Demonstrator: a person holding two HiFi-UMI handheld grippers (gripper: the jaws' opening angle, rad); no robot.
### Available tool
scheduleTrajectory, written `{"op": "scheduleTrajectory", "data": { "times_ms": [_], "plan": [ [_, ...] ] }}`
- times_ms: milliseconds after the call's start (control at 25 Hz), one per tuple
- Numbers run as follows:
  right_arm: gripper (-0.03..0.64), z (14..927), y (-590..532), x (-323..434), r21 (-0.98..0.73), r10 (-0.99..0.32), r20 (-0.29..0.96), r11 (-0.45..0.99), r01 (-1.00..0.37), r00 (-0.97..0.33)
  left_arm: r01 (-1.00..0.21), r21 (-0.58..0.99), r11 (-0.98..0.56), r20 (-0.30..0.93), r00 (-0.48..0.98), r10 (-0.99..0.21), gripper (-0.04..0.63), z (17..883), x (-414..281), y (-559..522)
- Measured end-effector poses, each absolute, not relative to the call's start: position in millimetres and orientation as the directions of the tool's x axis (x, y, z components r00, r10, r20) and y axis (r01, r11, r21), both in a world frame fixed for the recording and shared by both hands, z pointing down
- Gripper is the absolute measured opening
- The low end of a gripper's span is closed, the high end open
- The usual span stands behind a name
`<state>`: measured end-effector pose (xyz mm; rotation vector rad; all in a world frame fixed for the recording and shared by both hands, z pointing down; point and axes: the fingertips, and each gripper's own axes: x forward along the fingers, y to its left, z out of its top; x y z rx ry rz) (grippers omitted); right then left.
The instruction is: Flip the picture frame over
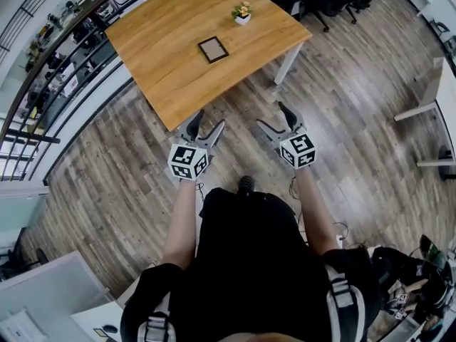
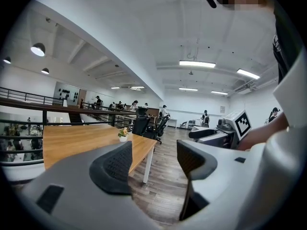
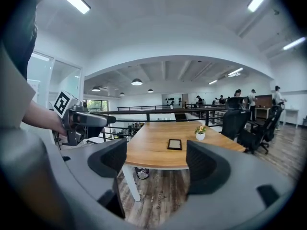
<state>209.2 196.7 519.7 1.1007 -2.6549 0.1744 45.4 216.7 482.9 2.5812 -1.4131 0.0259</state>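
While neither had reached the surface (image 1: 164, 55), the left tongs (image 1: 207, 120) stood wide open and empty, well short of the frame (image 1: 213, 49), which lay flat mid-surface. A pot (image 1: 242, 14) sat beyond the frame, to its right. The right tongs (image 1: 273, 115), equally far from the frame, gaped empty. Lying so flat, the frame might skid from a shallow pinch, or a careless flip could clip the pot.

The table (image 1: 164, 55) is smooth, warm wood with a soft sheen. The floor (image 1: 342, 91) is streaky grey-brown wood planking, matt. The left claw (image 2: 153, 157) and right claw (image 3: 156, 159) are matt grey plastic with dark, finely textured pads (image 3: 204, 164). The picture frame (image 1: 213, 49) has a dark rim.
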Motion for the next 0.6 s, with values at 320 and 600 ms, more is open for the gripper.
{"op": "scheduleTrajectory", "data": {
  "times_ms": [320,600],
  "plan": [
    [0.382,527,186,213,-0.025,-0.669,0.292,0.709,-0.705,-0.683,-0.845,0.175,-0.506,0.124,0.528,-0.840,0.313,490,48,207],
    [0.376,535,165,199,-0.042,-0.660,0.299,0.713,-0.700,-0.690,-0.855,0.189,-0.482,0.136,0.509,-0.850,0.313,500,29,188]
  ]
}}
